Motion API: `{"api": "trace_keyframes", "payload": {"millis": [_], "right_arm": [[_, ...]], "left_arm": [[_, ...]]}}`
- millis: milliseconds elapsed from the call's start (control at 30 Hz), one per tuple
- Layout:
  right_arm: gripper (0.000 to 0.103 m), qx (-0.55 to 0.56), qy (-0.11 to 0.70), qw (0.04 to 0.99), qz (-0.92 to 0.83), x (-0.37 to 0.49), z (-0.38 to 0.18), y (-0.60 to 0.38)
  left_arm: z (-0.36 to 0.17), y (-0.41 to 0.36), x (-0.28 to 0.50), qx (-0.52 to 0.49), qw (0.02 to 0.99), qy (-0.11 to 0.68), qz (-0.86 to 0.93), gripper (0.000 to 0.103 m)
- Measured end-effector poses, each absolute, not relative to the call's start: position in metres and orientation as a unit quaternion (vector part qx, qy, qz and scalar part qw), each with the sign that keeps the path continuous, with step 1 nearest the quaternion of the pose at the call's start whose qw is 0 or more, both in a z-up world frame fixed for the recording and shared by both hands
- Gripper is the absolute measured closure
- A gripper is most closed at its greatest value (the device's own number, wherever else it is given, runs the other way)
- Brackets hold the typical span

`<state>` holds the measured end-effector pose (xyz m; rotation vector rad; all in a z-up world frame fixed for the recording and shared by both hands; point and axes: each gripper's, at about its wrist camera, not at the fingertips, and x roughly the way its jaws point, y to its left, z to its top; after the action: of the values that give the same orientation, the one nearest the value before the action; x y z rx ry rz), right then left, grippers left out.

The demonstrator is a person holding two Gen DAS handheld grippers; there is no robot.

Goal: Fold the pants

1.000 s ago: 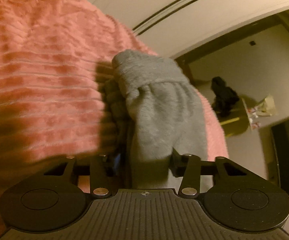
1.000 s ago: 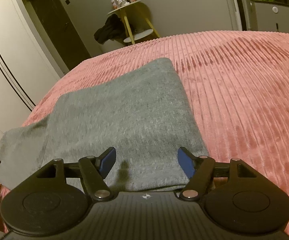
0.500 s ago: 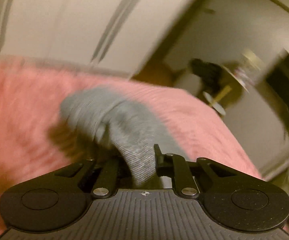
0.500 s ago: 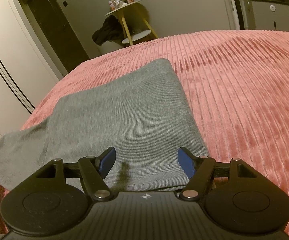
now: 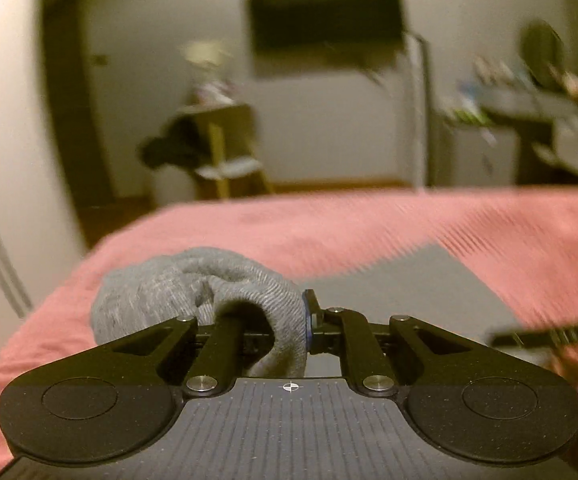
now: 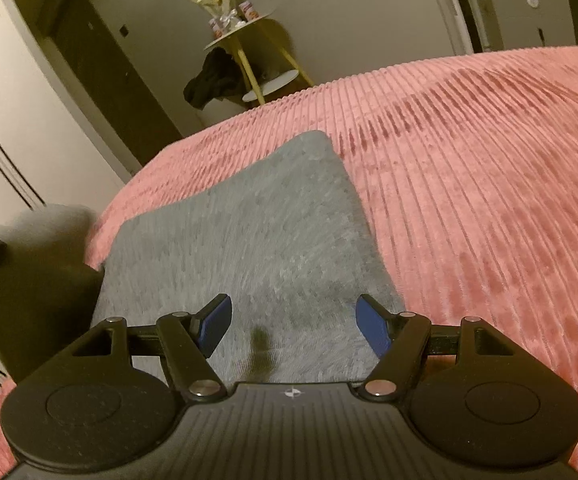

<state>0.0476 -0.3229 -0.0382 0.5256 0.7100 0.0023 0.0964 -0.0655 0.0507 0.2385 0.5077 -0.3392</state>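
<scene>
Grey pants point(image 6: 249, 232) lie folded on the pink ribbed bedspread point(image 6: 469, 184). My left gripper point(image 5: 273, 320) is shut on a bunched end of the pants point(image 5: 193, 280), lifted above the bed; the flat part of the pants point(image 5: 409, 284) lies to its right. My right gripper point(image 6: 293, 324) is open and empty, just above the near edge of the folded pants. A dark blurred shape point(image 6: 21, 288) at the left of the right wrist view looks like the left gripper with the lifted cloth.
A yellow-legged side table point(image 6: 249, 48) with dark clothing and small items stands beyond the bed. A white wardrobe point(image 6: 5, 140) is at the left. A dark screen point(image 5: 325, 20) hangs on the far wall, and a cluttered desk point(image 5: 529, 120) is at the right.
My left gripper has swung the held pants end up and around toward the folded part, so its view now faces the far wall. The right gripper has barely moved and stays open.
</scene>
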Motion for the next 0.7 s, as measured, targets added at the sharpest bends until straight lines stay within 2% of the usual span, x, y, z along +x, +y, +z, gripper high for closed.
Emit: {"api": "trace_keyframes", "payload": {"millis": [100,167,233,267,367,433,567,700], "right_arm": [[0.034,0.274,0.34,0.9,0.0,0.045,-0.039,-0.329],[0.034,0.283,0.337,0.898,0.002,0.044,-0.039,-0.332],[0.034,0.286,0.337,0.897,0.003,0.044,-0.04,-0.333],[0.034,0.287,0.338,0.897,0.004,0.045,-0.041,-0.334],[0.033,0.28,0.341,0.897,0.003,0.048,-0.042,-0.332],[0.033,0.267,0.341,0.901,0.001,0.048,-0.04,-0.329],[0.033,0.176,0.316,0.932,-0.004,0.04,-0.022,-0.304],[0.033,0.058,0.286,0.955,0.05,0.022,-0.007,-0.248]], "left_arm": [[0.018,-0.107,0.09,0.173,0.918,0.299,-0.194,0.078],[0.0,-0.122,0.082,0.204,0.906,0.314,-0.199,0.067],[-0.008,-0.133,0.065,0.243,0.903,0.303,-0.186,0.036],[-0.01,-0.135,0.056,0.26,0.905,0.29,-0.172,0.029],[-0.006,-0.124,0.033,0.256,0.91,0.275,-0.174,0.023],[0.008,-0.109,0.022,0.209,0.923,0.272,-0.173,0.012],[0.03,-0.062,0.016,0.092,0.951,0.27,-0.121,0.01],[0.033,-0.003,0.026,-0.007,0.964,0.266,0.012,0.007]]}}
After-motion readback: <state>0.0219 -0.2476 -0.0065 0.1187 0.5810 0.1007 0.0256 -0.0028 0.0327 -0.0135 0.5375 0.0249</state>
